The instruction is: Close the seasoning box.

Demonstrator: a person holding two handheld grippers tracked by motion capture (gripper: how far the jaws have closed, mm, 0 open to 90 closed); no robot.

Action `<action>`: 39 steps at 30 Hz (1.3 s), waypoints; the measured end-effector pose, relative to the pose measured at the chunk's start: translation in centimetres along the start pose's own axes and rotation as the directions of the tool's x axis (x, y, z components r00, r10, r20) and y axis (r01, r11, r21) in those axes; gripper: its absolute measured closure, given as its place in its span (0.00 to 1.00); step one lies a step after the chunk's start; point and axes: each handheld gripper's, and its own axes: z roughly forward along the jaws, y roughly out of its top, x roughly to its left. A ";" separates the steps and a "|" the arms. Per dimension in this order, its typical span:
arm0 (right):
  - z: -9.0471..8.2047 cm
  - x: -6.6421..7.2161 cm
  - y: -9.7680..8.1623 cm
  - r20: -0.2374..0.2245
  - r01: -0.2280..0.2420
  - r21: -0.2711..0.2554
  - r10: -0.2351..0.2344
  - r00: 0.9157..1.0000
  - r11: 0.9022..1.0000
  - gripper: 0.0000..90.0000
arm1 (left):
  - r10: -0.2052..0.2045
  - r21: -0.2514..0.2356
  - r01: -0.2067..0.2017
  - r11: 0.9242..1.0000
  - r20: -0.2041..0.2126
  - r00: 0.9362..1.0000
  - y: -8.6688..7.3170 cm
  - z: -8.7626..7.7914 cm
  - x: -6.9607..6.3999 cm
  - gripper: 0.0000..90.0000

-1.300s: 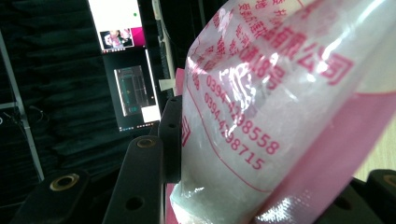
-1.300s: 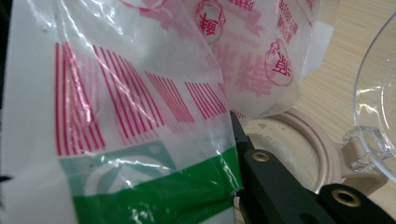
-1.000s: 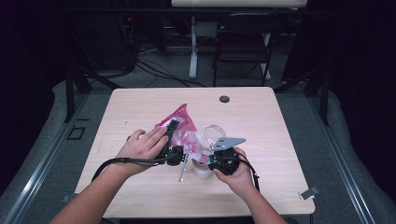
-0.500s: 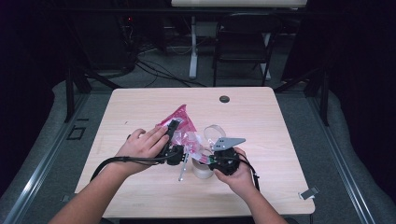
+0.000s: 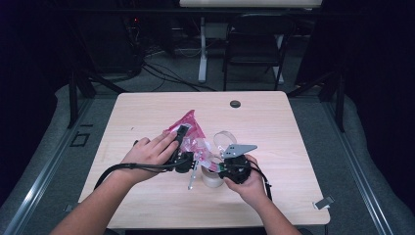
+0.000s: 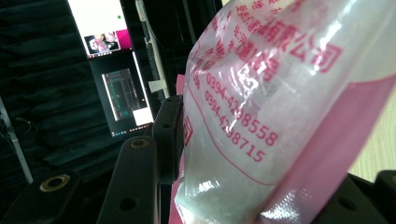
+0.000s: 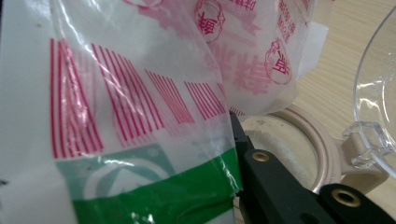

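Two grippers hold one bag (image 5: 195,138) over the table (image 5: 274,122). The bag is pink and clear and has white powder inside. The job looks like pouring that powder into the jar (image 5: 211,177), which sits right under the bag, near the front of the table.

Some of it looks done. The jar's clear lid (image 5: 224,139) is flipped up and open, and the right gripper view shows white powder in the jar (image 7: 289,140). I can't tell how full it is. The bag (image 6: 261,116) has plenty of powder left, so I think there is more to pour – and then the lid has to go down.

The left hand (image 5: 149,152) lies over the left gripper (image 5: 185,134), which points up and away at the high end of the bag. Its jaws sit on both sides of the fat, powdery part. They have just been opening a bit, but one pad is touching the bag.

The right hand (image 5: 247,183) holds the right gripper (image 5: 220,161) low, just beside the jar. Its jaws are pinched tight on a thin edge of the bag (image 7: 140,93) – the low end, by the jar's mouth.
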 end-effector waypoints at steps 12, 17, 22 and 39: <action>0.1 0.0 0.0 0.000 -0.001 0.004 0.001 1.000 1.000 1.00 | 0.015 -0.001 -0.015 1.000 0.009 1.000 -0.1 -0.1 0.2 0.69; 0.1 0.0 0.0 0.001 -0.005 -0.002 0.005 1.000 1.000 1.00 | 0.018 -0.002 -0.018 1.000 0.002 1.000 0.0 -0.2 0.3 0.68; 0.1 -0.1 -0.1 0.003 -0.012 -0.001 0.012 1.000 1.000 1.00 | 0.011 -0.009 -0.011 1.000 -0.002 1.000 0.1 -0.3 0.4 0.69; 0.2 -0.1 -0.1 -0.005 -0.006 0.007 0.006 1.000 1.000 1.00 | 0.021 -0.017 -0.021 1.000 -0.010 1.000 0.3 -0.7 0.5 0.75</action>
